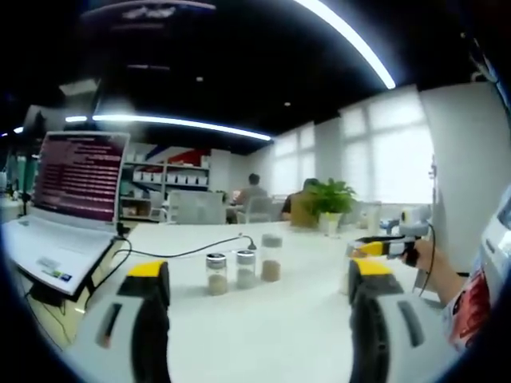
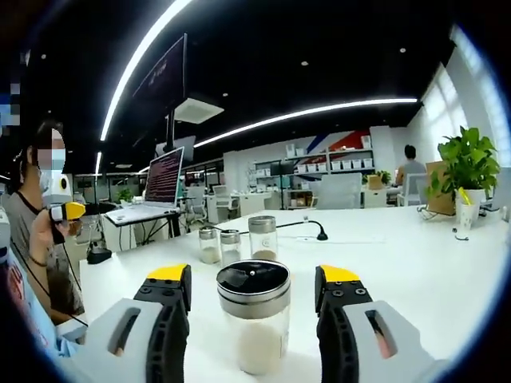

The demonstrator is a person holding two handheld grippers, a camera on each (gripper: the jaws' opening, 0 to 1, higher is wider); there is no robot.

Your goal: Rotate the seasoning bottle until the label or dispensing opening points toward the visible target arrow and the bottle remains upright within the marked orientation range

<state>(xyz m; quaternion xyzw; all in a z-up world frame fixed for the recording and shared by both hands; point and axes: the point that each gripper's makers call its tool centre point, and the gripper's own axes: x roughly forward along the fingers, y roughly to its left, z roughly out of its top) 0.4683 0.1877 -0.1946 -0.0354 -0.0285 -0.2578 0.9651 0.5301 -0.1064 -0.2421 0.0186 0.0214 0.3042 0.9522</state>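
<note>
Seasoning bottle [image 2: 254,323], one, stands upright on the white table [image 2: 415,263] between the right gripper [image 2: 254,289] jaws, which are spread and not touching it. Three smaller jars [image 2: 231,243] stand in a row beyond. Left gripper [image 1: 257,275] is released, holding nothing. One laptop [image 1: 68,199], one potted plant [image 2: 467,171].

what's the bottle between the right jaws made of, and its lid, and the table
Bottle: looks like clear glass or hard plastic, since the pale powder shows through the wall. Lid: a shiny metal-looking band, probably steel, around a glossy dark top, likely plastic. Table: smooth white top with a soft sheen, probably laminate; the pictures cannot settle it.
</note>
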